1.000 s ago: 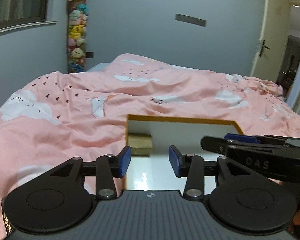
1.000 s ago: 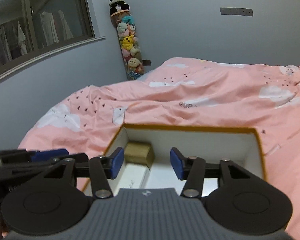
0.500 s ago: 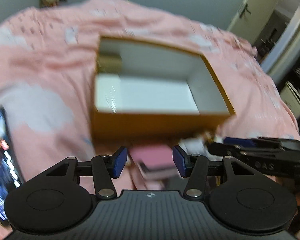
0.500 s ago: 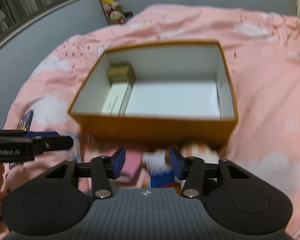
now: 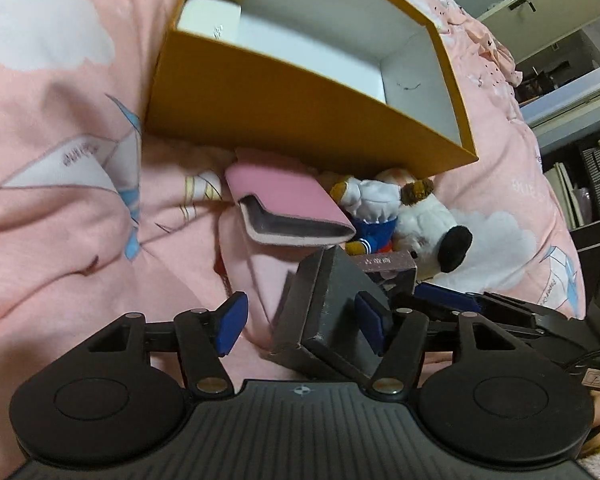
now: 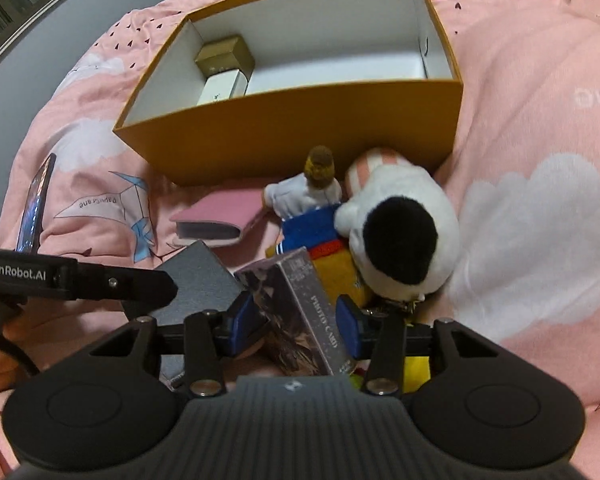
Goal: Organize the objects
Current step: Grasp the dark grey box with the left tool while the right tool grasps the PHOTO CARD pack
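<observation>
Objects to be organized lie in a heap on your bed, on the pink quilt against the near wall of the orange box, which already holds a gold carton and a white carton in its far left corner. Biggest of the heap is the white plush dog, lying on the right, with a small plush doll in a blue skirt touching it on the left; next the pink wallet just beside the box wall, then the dark grey box and the photo card box nearest you. The photo card box lies straight ahead of your right gripper, its long axis running away from you along the fingers, so this hand looks the better placed to take it. Its jaws stand part open with that box between them; I cannot tell whether the pads press on it. Your left gripper is opening, its jaws wide apart around a corner of the dark grey box, the left pad clear of it.
</observation>
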A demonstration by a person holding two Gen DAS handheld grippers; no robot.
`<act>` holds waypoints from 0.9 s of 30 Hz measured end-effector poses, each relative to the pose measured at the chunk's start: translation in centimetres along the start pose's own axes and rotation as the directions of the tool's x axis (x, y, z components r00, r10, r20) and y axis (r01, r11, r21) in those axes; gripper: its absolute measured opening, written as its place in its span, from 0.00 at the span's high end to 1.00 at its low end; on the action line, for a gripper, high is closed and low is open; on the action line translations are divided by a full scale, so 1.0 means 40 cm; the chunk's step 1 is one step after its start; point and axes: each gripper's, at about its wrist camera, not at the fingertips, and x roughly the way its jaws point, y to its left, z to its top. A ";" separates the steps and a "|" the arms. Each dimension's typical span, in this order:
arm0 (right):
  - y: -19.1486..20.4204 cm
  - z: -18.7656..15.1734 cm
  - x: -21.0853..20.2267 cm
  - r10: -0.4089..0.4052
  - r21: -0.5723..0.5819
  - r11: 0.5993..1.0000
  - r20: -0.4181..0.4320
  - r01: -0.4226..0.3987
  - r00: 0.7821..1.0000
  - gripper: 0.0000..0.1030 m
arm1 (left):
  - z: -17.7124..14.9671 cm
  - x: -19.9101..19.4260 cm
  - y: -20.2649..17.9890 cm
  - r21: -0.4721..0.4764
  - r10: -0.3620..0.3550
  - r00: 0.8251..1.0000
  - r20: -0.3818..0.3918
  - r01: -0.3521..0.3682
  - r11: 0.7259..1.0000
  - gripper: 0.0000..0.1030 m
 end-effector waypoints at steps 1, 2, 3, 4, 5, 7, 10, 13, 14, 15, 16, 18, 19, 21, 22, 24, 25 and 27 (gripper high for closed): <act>-0.002 0.001 0.002 0.006 0.001 1.000 -0.002 -0.006 1.000 0.53 | 0.000 0.006 0.001 -0.008 -0.013 1.000 -0.015 0.013 1.000 0.30; -0.004 0.002 0.002 0.010 0.001 1.000 -0.005 -0.010 1.000 0.53 | 0.001 0.014 0.004 -0.021 -0.030 0.999 -0.032 0.030 0.999 0.30; -0.006 0.004 0.001 0.012 -0.001 1.000 -0.006 -0.012 1.000 0.53 | 0.002 0.022 0.003 -0.033 -0.046 0.998 -0.048 0.044 0.998 0.30; -0.007 0.004 0.002 0.014 -0.004 1.000 -0.007 -0.014 1.000 0.53 | 0.003 0.030 0.006 -0.044 -0.061 0.996 -0.065 0.058 0.997 0.30; -0.010 0.005 0.005 0.013 -0.004 1.000 -0.009 -0.013 1.000 0.53 | 0.005 0.038 0.007 -0.053 -0.064 0.995 -0.075 0.061 0.997 0.29; -0.017 0.004 0.015 0.012 0.006 1.000 -0.018 -0.012 1.000 0.55 | 0.009 0.047 0.009 -0.061 -0.066 0.994 -0.083 0.061 0.996 0.28; -0.031 0.004 0.027 0.028 0.029 0.999 -0.027 -0.027 0.999 0.57 | 0.016 0.057 0.007 -0.065 -0.067 0.993 -0.098 0.061 0.996 0.29; -0.041 0.006 0.035 0.048 0.039 0.998 -0.032 -0.046 0.998 0.56 | 0.016 0.060 0.003 -0.064 -0.058 0.993 -0.100 0.052 0.997 0.35; -0.041 0.008 0.038 0.057 0.035 0.998 -0.035 -0.056 0.998 0.56 | 0.016 0.057 0.003 -0.065 -0.053 0.994 -0.099 0.047 0.997 0.40; -0.038 0.011 0.041 0.063 0.023 0.998 -0.039 -0.062 0.997 0.56 | 0.015 0.050 0.005 -0.066 -0.052 0.994 -0.097 0.045 0.997 0.43; -0.031 0.015 0.043 0.061 -0.002 0.998 -0.042 -0.061 0.997 0.56 | 0.013 0.044 0.005 -0.066 -0.051 0.994 -0.095 0.045 0.997 0.44; -0.019 0.022 0.047 0.054 -0.057 0.997 -0.046 -0.057 0.997 0.56 | 0.011 0.031 0.002 -0.064 -0.050 0.994 -0.092 0.044 0.997 0.48; -0.012 0.027 0.048 0.051 -0.088 0.995 -0.048 -0.055 0.998 0.56 | 0.010 0.024 -0.001 -0.062 -0.054 0.994 -0.092 0.048 0.997 0.50; -0.003 0.035 0.049 0.044 -0.138 0.989 -0.052 -0.051 0.998 0.58 | 0.007 0.004 -0.010 -0.049 -0.071 0.994 -0.086 0.067 0.997 0.56; 0.001 0.038 0.049 0.045 -0.161 0.985 -0.055 -0.054 0.997 0.62 | 0.006 -0.005 -0.018 -0.033 -0.073 0.994 -0.082 0.071 0.997 0.56; 0.005 0.045 0.050 0.052 -0.184 0.981 -0.071 -0.064 0.996 0.64 | 0.003 -0.022 -0.034 0.003 -0.072 0.994 -0.077 0.072 0.997 0.58; 0.006 0.047 0.051 0.053 -0.195 0.978 -0.079 -0.067 0.996 0.65 | 0.001 -0.027 -0.039 0.016 -0.077 0.994 -0.082 0.079 0.997 0.58; 0.011 0.047 0.053 0.047 -0.231 0.971 -0.090 -0.066 0.995 0.65 | 0.000 -0.025 -0.043 0.019 -0.098 0.990 -0.106 0.101 0.995 0.59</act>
